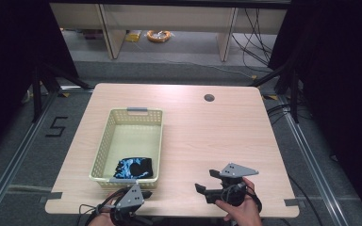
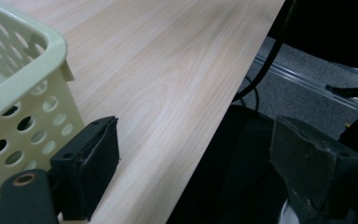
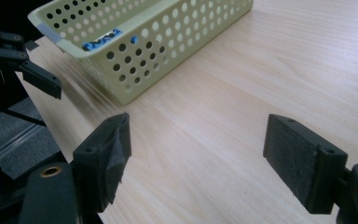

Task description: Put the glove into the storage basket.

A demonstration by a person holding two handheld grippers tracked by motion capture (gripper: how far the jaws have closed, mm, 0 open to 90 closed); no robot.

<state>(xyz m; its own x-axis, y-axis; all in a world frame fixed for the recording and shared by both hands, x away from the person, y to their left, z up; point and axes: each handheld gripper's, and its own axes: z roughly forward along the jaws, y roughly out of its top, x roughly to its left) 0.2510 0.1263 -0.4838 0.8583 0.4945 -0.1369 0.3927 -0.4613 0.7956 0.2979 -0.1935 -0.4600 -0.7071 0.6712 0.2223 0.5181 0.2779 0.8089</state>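
The pale wood counter (image 1: 207, 136) carries a cream perforated basket (image 1: 104, 141) on its left half. A dark blue-and-black cloth (image 1: 133, 167) lies bunched in the basket's near end, against the near wall. At the near edge, just in front of the basket's near right corner, the left gripper (image 2: 193, 161) hangs with its fingers wide and nothing between them. The right gripper (image 3: 198, 156) sits well to the right over bare wood, its fingers also spread wide and empty, aimed toward the basket.
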